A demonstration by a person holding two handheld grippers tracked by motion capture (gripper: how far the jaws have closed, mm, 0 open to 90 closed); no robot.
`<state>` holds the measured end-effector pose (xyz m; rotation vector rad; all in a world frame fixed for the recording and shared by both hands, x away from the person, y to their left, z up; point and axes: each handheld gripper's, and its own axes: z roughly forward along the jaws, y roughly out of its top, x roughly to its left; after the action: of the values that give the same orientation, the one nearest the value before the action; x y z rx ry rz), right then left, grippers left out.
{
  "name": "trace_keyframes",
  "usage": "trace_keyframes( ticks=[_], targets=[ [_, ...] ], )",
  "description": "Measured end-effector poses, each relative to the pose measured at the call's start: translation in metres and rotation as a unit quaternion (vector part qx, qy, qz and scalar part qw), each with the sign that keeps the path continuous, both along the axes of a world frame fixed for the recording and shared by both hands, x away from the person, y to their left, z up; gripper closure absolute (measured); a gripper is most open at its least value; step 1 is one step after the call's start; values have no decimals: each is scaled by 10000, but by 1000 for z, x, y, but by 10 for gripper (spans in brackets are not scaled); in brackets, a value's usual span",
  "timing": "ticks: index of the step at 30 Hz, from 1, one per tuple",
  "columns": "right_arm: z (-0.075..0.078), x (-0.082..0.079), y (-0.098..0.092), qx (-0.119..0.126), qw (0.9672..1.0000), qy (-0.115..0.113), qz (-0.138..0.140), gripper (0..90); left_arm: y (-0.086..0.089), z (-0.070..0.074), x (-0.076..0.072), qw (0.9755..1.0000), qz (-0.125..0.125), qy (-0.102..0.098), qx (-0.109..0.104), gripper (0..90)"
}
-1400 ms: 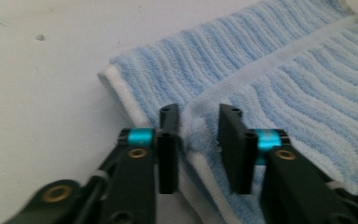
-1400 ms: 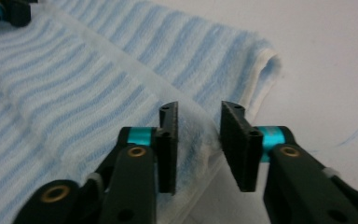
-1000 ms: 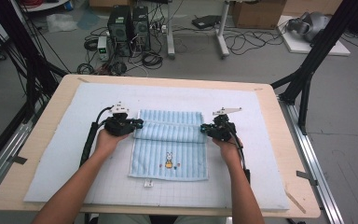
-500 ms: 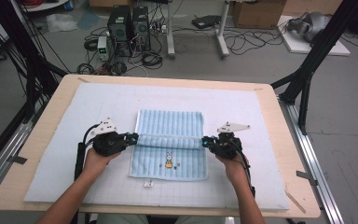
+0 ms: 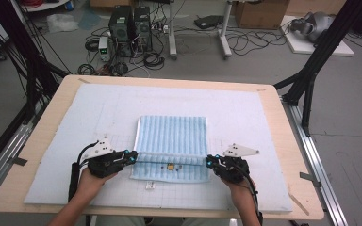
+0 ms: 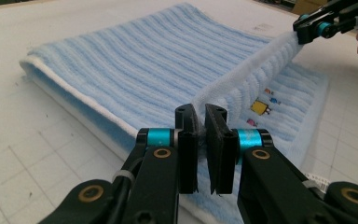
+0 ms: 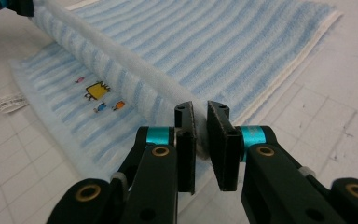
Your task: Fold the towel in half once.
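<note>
Your left gripper [image 5: 131, 157] has its jaws clamped on the left end of a raised edge of the light blue striped towel [image 5: 172, 136]. In the left gripper view the two black pads [image 6: 188, 140] stand almost together, with only the thin white-and-blue cloth pinched in the narrow gap between them. Your right gripper [image 5: 208, 162] does the same at the right end of that edge: in the right gripper view its pads [image 7: 223, 135] squeeze a small bunch of towel, with a slim gap and nothing else in it.

The towel lies near the middle of the white gridded mat [image 5: 245, 122] on the wooden table [image 5: 287, 141], closer to your side. The edge you hold runs taut and straight from one gripper to the other, lifted above the layer that lies flat beneath it. That lower layer bears a small yellow picture [image 7: 96, 90], and a white label [image 5: 150, 186] sticks out at its near edge.
</note>
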<state>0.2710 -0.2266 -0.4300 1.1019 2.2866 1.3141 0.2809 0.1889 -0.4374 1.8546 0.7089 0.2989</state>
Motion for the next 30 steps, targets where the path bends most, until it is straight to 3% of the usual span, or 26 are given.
trace_keyframes(
  ticks=[19, 30],
  targets=[
    [-4, -9, -3, 57, 9999, 25, 155, 788, 6, -5, -20, 10000, -36, 55, 43, 831],
    [-5, -13, -3, -3, 9997, 84, 240, 784, 14, -8, -24, 9998, 8, 146, 105, 846]
  ],
)
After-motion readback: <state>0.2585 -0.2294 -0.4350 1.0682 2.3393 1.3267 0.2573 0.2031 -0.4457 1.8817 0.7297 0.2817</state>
